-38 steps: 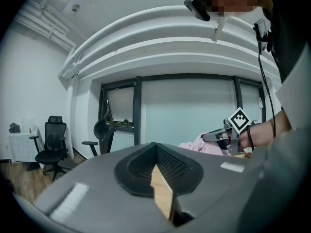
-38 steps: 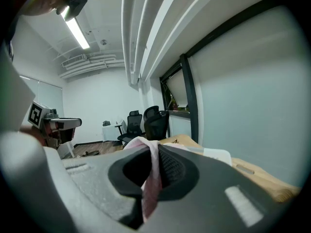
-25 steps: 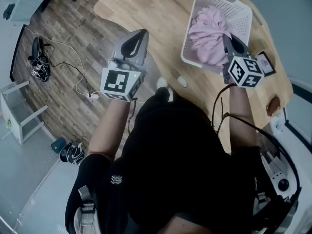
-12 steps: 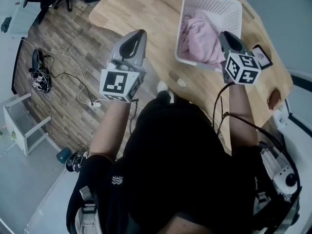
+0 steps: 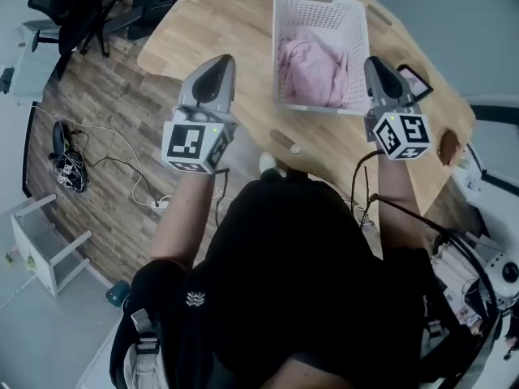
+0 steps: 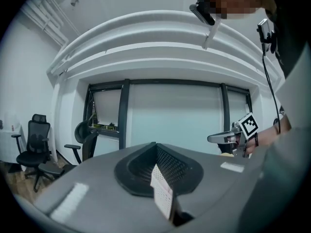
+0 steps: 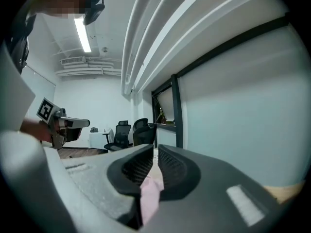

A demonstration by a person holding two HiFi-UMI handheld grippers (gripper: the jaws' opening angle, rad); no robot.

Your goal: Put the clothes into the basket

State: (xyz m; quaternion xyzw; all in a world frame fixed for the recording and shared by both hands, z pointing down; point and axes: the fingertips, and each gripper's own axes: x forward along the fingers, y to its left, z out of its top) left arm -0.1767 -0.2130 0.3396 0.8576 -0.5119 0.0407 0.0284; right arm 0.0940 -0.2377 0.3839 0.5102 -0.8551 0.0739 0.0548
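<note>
Clothes (image 5: 310,71) lie in basket (image 5: 320,10); L gripper (image 5: 219,65) closed, empty; R gripper (image 5: 375,65) closing, pink sliver (image 7: 149,198) betw. jaws. Person should lift clear w/o snagging.

Your own body (image 5: 300,282) hides the near edge of the worktop (image 5: 235,39). The small brown thing (image 5: 448,147) at its right edge is too small to name (so are the little bits (image 5: 280,138) close to you). The basket (image 5: 320,10) wall hides the bottom of the pink clothes (image 5: 312,67).
</note>
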